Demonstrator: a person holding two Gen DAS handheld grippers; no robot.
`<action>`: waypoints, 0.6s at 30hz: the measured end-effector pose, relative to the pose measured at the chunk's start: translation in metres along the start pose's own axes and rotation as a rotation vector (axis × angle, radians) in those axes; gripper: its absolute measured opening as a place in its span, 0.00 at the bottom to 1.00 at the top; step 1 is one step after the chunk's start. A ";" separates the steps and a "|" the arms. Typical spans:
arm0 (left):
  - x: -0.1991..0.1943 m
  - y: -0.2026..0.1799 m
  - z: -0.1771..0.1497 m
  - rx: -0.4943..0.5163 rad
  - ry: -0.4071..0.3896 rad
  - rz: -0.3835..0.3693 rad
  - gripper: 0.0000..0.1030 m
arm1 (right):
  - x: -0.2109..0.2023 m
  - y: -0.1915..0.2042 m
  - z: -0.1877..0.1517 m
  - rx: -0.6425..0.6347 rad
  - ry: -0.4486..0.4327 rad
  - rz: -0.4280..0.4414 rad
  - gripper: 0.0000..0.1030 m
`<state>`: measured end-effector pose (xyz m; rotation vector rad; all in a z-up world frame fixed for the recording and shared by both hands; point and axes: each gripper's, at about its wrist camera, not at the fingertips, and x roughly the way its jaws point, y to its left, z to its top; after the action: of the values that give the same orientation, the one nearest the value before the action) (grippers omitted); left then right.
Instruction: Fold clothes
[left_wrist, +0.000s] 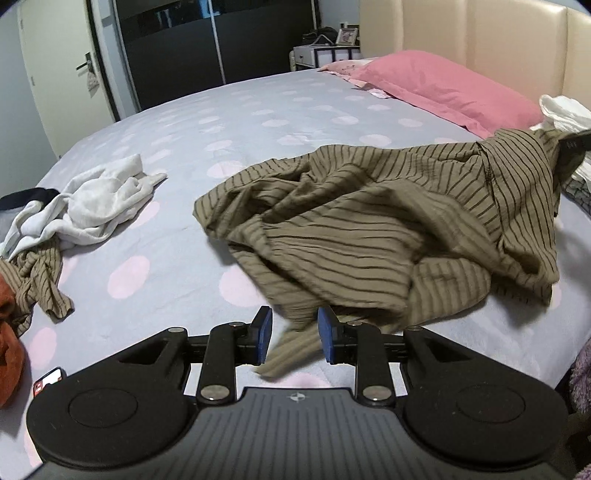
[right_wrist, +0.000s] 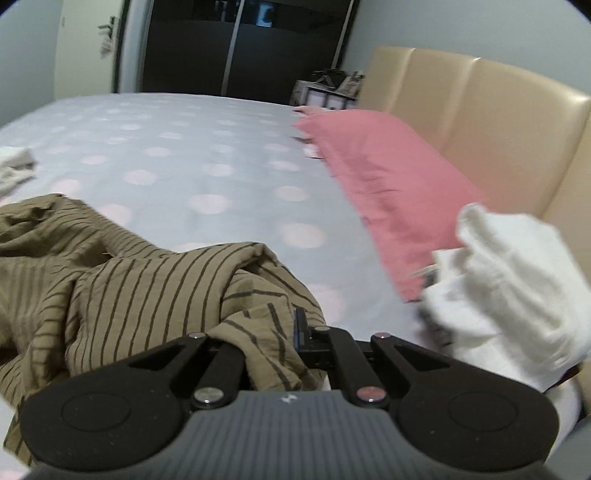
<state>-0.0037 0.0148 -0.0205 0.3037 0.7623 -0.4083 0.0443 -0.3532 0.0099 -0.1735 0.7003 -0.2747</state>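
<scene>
Olive striped garment (left_wrist: 369, 221) lay crumpled on the dotted bedsheet (left_wrist: 221, 122), mid-bed, spreading from centre toward 3 o'clock in left wrist view. L gripper (left_wrist: 294, 339) had blue pads (left_wrist: 264, 334) apart, a strip of the striped fabric hanging between them; couldn't tell if either pad touched it, no clamp seen. In the right wrist view the same garment filled 7–9 o'clock and bunched up over the R gripper (right_wrist: 275, 328). One blue pad (right_wrist: 300, 326) showed at the cloth's edge, other finger hidden under fabric; cloth wedged in the gap, so fingers looked closed on the garment. Far corner of the garment at 2–3 o'clock in left view was lifted off the sheet, where a dark gripper tip (left_wrist: 576, 142) met it.

Other stuff: white clothes pile (left_wrist: 92, 203) at 9 o'clock, a 2nd striped piece (left_wrist: 40, 277) just beside it, rust-red cloth (left_wrist: 9, 332) at frame edge. Pink pillow (right_wrist: 376, 177) along beige headboard (right_wrist: 480, 122) at 1–2 o'clock. White towel-like cloth (right_wrist: 509, 288) at 3 o'clock near R gripper, blurred.
</scene>
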 end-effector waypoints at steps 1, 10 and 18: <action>0.001 -0.001 0.000 0.010 -0.001 -0.004 0.24 | 0.003 -0.002 0.000 0.000 0.013 0.003 0.04; 0.012 -0.012 0.001 0.119 -0.008 -0.005 0.41 | 0.004 -0.003 -0.013 0.005 0.037 0.010 0.35; 0.027 -0.005 0.003 0.078 0.025 0.011 0.41 | -0.043 0.028 -0.014 -0.080 -0.141 0.091 0.41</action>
<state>0.0132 0.0027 -0.0387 0.3862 0.7699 -0.4254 0.0091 -0.3141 0.0188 -0.2343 0.5783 -0.1459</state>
